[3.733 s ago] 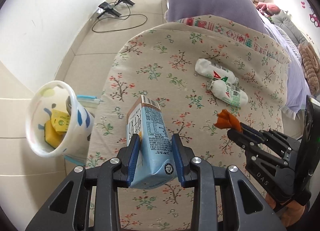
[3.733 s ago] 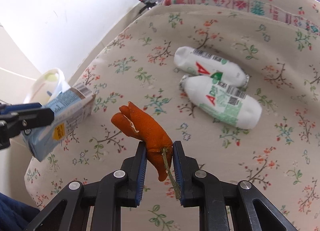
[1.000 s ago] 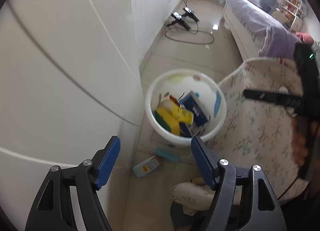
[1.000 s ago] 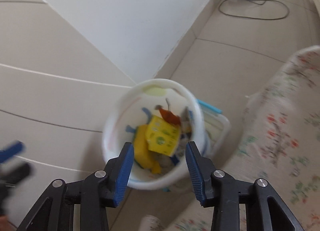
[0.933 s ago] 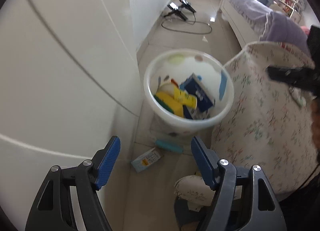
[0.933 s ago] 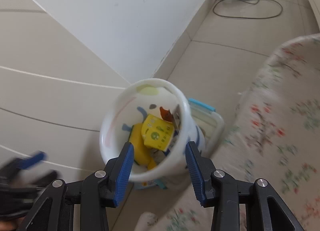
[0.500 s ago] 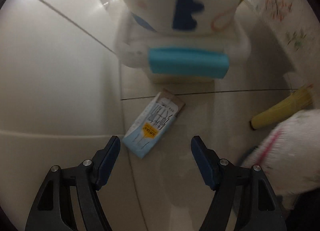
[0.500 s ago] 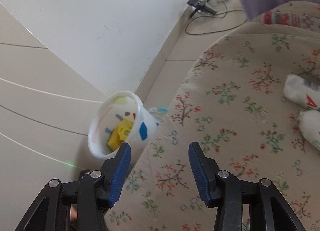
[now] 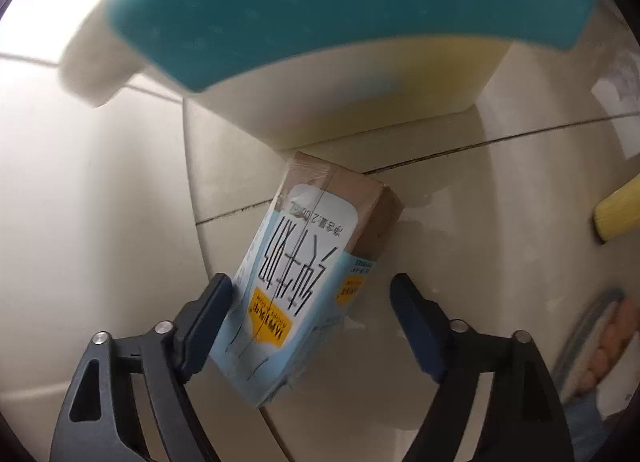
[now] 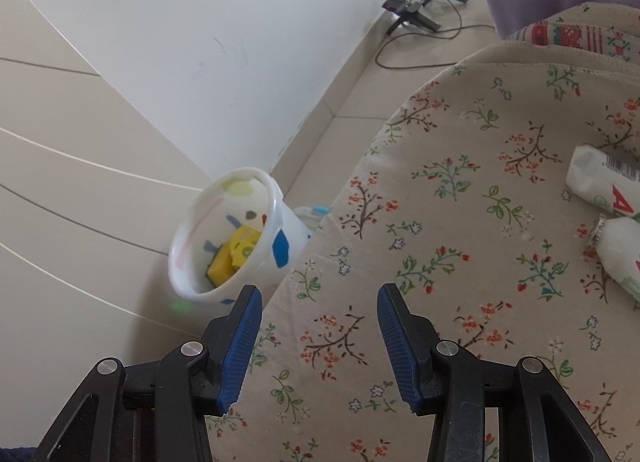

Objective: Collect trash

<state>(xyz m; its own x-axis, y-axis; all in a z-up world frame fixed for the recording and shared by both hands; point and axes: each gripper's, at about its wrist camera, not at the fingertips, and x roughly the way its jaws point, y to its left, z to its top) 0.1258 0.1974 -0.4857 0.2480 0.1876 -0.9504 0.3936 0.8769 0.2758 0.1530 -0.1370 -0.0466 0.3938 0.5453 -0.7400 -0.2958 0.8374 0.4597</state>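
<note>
While the left gripper (image 9: 312, 302) hangs low over the floor tiles (image 9: 460, 262), jaws spread around a blue milk carton (image 9: 296, 286) lying near a teal-edged stand (image 9: 320, 2), the right gripper (image 10: 320, 334) hovers open-jawed over the floral cloth (image 10: 480, 262), white bin (image 10: 228, 238) far left, two white bottles (image 10: 608, 206) right.

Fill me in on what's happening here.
Someone with a handheld gripper in each hand is collecting trash. The left gripper is down at the floor, open around a light blue milk carton lying on the tiles by the base of the white bin; its left finger touches the carton, the right one does not. The right gripper hangs open and empty over the floral cloth, where two white bottles lie.
</note>
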